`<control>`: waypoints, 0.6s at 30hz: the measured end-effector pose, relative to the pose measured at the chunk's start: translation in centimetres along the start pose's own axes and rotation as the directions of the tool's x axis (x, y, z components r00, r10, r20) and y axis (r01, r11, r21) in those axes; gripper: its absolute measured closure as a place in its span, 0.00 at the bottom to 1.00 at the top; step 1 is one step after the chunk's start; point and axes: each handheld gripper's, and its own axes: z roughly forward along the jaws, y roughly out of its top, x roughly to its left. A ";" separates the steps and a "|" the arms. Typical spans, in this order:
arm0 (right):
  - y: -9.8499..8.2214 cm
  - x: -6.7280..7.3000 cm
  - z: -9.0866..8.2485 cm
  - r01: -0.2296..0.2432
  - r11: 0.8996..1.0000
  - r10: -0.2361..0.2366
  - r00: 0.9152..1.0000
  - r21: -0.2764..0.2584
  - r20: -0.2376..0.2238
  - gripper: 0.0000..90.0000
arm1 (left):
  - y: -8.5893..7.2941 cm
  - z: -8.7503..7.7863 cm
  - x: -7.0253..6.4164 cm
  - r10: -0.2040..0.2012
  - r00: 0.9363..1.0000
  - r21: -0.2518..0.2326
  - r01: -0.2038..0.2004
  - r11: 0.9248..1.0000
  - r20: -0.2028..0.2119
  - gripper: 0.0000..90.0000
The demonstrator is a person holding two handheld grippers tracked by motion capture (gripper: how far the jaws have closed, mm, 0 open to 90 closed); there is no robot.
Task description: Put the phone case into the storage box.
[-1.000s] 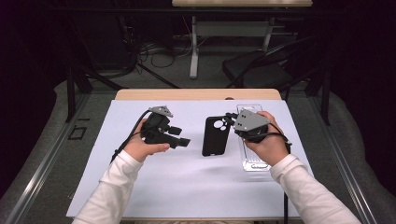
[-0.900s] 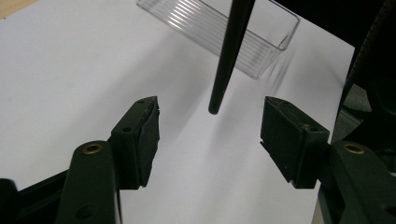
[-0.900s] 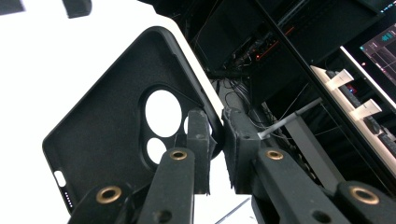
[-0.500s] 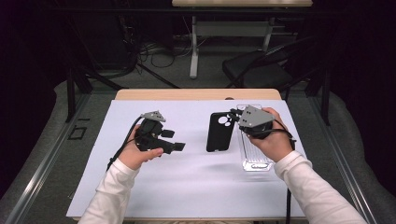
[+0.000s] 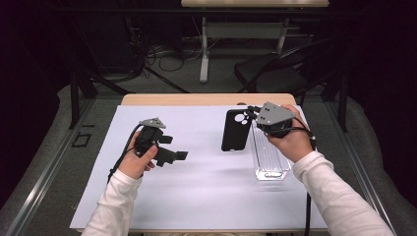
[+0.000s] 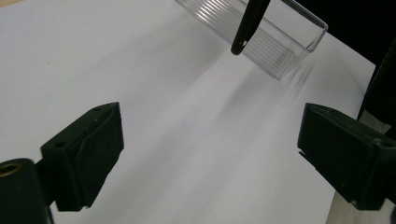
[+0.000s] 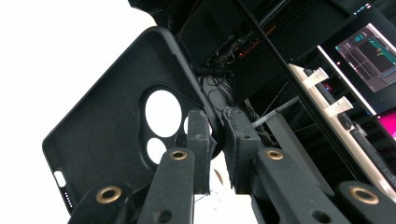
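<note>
Pinching the camera-hole end of the black phone case (image 5: 235, 130), the right gripper (image 5: 253, 114) is holding it above the white mat (image 5: 206, 196), beside the clear tray (image 5: 268, 157). The left gripper (image 5: 181, 155), jaws just opening wide, is holding nothing.

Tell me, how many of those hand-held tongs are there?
2. The left tongs, open, are over the white sheet; the right tongs pinch the black phone case beside the clear tray.
</note>
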 end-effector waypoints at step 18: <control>-0.4 -2.2 1.3 0.033 0.999 -0.033 0.999 0.018 0.033 0.90 | -0.8 -0.3 0.8 -0.019 1.000 -0.015 0.019 1.000 -0.006 0.06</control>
